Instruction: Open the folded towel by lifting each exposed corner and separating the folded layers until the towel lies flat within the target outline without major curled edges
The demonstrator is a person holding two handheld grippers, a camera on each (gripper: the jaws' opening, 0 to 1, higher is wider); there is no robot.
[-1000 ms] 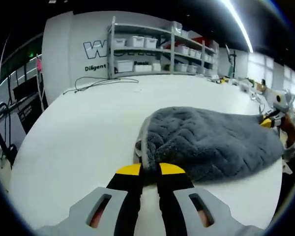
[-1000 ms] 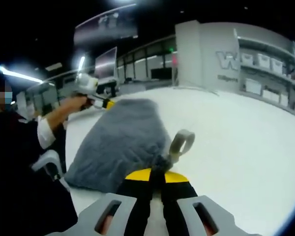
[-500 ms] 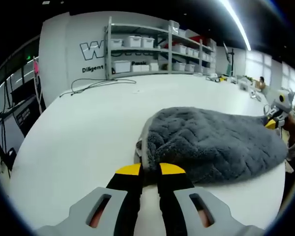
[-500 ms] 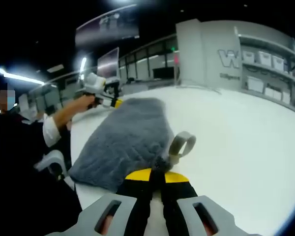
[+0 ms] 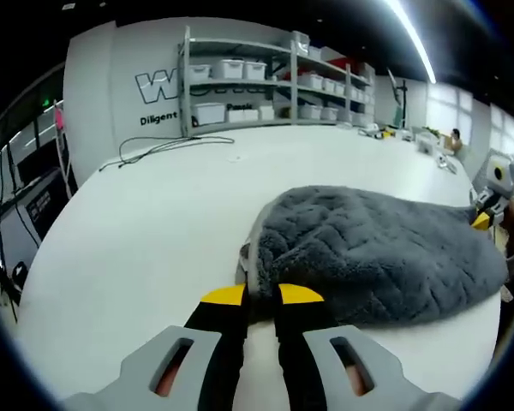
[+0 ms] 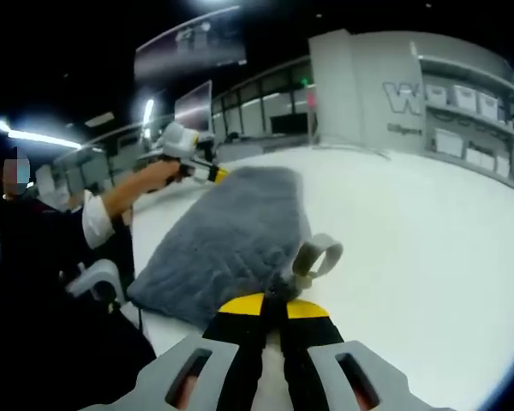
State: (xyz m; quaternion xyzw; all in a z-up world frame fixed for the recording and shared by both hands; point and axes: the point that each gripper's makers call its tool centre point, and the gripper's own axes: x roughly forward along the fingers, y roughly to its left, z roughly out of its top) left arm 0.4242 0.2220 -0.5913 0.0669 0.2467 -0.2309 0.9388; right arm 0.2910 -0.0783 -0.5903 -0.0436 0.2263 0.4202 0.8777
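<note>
One grey towel (image 5: 377, 253), two grippers. Left gripper (image 5: 261, 295) clenched on towel's near corner; towel stretches ahead-right to right gripper (image 5: 488, 210) at far corner. Right gripper (image 6: 272, 301) clamped on towel (image 6: 227, 240) edge beside one grey loop (image 6: 315, 257) (hanging tab). White table (image 5: 146, 223); shelving with bins (image 5: 240, 90) beyond.

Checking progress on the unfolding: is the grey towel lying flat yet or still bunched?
Not flat: the grey towel humps up off the white table, each gripper's jaws shut on a corner.
</note>
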